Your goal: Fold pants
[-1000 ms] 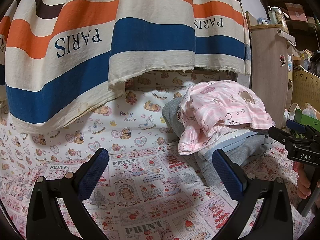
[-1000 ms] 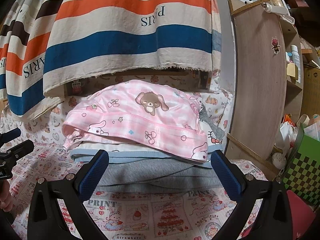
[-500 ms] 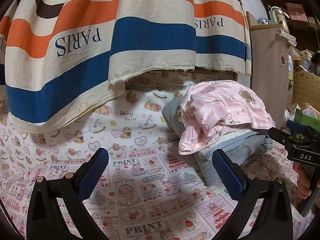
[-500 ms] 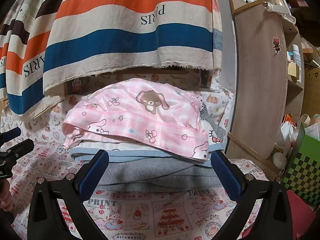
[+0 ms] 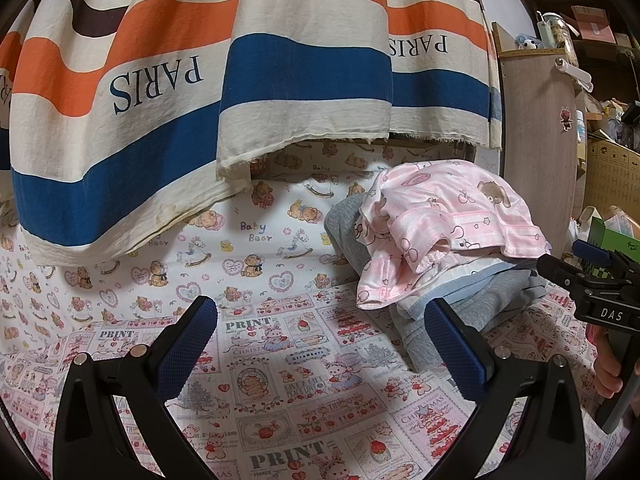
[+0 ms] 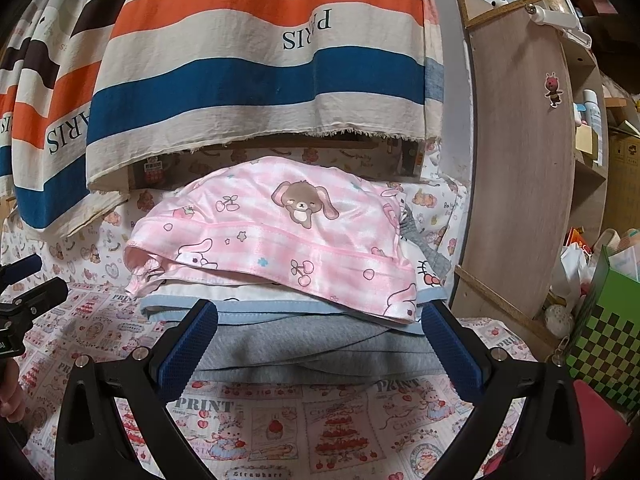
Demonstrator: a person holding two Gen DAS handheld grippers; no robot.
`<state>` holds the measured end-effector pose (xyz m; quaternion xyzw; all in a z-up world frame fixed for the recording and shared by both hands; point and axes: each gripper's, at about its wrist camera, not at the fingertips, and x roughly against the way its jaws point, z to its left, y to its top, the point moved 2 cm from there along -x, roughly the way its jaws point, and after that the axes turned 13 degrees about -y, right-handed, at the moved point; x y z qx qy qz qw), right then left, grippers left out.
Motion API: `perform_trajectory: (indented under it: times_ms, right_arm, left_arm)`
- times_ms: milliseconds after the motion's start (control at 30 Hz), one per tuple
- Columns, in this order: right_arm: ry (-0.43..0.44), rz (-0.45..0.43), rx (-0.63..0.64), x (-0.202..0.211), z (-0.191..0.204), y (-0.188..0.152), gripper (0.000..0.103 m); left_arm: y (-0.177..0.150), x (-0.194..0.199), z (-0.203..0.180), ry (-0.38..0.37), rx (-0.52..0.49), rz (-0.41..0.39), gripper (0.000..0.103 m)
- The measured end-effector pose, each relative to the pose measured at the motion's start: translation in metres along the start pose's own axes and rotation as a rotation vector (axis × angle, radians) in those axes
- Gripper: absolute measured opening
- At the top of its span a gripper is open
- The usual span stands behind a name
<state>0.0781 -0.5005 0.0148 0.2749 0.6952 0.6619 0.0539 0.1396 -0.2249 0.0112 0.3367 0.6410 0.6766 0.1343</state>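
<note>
The printed sheet [image 5: 280, 380] covers the surface, bare in front of the left gripper [image 5: 320, 344]; a striped PARIS cloth [image 5: 200, 100] hangs at the far side. At the right lies a pile of garments [image 6: 280, 320], with pink cartoon-print pants [image 6: 288, 240] on top, bunched and draped rather than flat, over a white, blue-edged piece and grey fabric. Whether these await folding or are already stacked, I cannot tell. The right gripper [image 6: 320, 344] faces the pile, its fingers spread wide and holding nothing; so too the left. Any grasp should pinch the pink layer's edge alone.
</note>
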Motion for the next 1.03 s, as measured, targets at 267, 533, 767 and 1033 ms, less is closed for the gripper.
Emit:
perform_trajectory:
  times_ms: [267, 533, 767, 1033]
  right_arm:
    - [-0.001, 0.001, 0.0, -0.0002, -0.0002, 0.0, 0.102]
    - [-0.002, 0.0, 0.0, -0.0004, -0.0001, 0.0001, 0.102]
    - [0.0, 0.0, 0.001, -0.0009, -0.0003, 0.0003, 0.102]
    - [0.001, 0.0, 0.001, -0.0012, -0.0003, 0.0004, 0.102]
  left_arm:
    - [-0.0015, -0.0003, -0.0003, -0.003, 0.002, 0.004, 0.103]
    - [-0.0025, -0.001, -0.0001, -0.005, 0.002, 0.004, 0.103]
    - [-0.0022, -0.0013, 0.0004, -0.006, 0.002, 0.005, 0.103]
    - [-0.0024, -0.0014, 0.0003, -0.008, 0.003, 0.006, 0.103]
